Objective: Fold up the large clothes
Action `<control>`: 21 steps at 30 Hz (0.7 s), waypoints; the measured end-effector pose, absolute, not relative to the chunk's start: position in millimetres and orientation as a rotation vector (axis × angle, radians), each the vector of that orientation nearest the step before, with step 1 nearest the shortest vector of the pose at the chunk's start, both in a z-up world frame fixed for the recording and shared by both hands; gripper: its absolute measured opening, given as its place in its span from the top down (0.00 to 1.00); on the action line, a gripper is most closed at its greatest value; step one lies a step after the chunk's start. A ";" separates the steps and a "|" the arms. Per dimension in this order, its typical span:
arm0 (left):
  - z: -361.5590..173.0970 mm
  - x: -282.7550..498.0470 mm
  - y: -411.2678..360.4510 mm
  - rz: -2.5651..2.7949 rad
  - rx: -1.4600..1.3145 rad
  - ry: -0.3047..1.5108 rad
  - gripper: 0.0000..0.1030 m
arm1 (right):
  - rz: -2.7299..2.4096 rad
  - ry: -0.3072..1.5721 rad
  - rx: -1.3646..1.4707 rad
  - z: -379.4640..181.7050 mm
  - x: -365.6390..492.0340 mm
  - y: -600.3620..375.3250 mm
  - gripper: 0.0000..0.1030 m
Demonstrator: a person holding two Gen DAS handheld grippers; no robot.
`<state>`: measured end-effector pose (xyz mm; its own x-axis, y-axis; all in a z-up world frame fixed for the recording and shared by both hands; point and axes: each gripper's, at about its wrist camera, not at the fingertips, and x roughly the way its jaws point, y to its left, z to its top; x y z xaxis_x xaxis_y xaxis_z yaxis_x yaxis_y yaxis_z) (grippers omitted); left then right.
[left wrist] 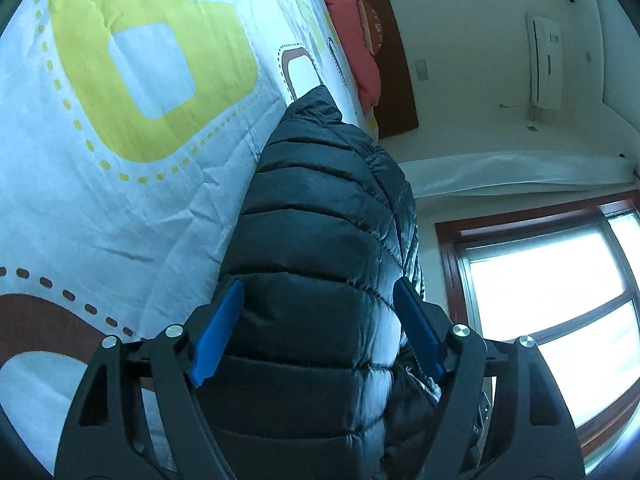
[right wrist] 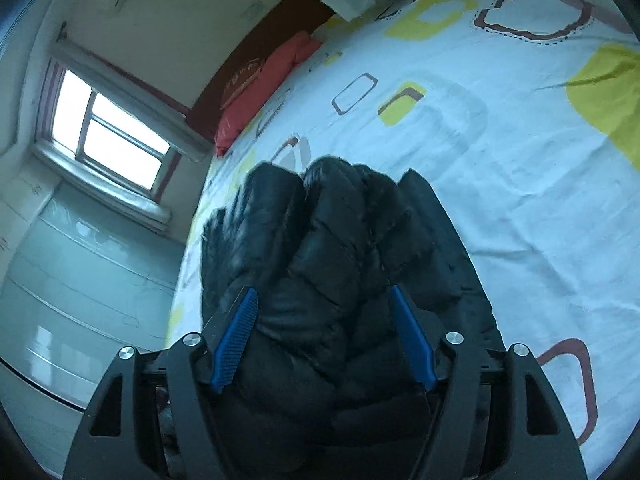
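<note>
1. Your left gripper (left wrist: 318, 328) and right gripper (right wrist: 324, 338) both stand apart, black puffer jacket (left wrist: 320, 220) bulging between the pads; contact is hard to judge
2. The jacket's lower end is hidden behind your grippers; it lies at the bed edge, white patterned bedspread (right wrist: 500, 168) open beyond

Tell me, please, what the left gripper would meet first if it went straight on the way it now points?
The black puffer jacket: its quilted bulk already lies between the left gripper's open blue pads and stretches ahead over the patterned bedspread. Whether the pads touch it is unclear.
</note>
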<state>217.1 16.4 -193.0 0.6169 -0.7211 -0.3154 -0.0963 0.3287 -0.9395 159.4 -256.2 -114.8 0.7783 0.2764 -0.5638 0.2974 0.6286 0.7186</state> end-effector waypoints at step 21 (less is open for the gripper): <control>-194.2 221.9 12.1 -0.450 -1.202 0.849 0.26 | 0.065 0.802 0.891 -132.8 188.3 -244.9 0.74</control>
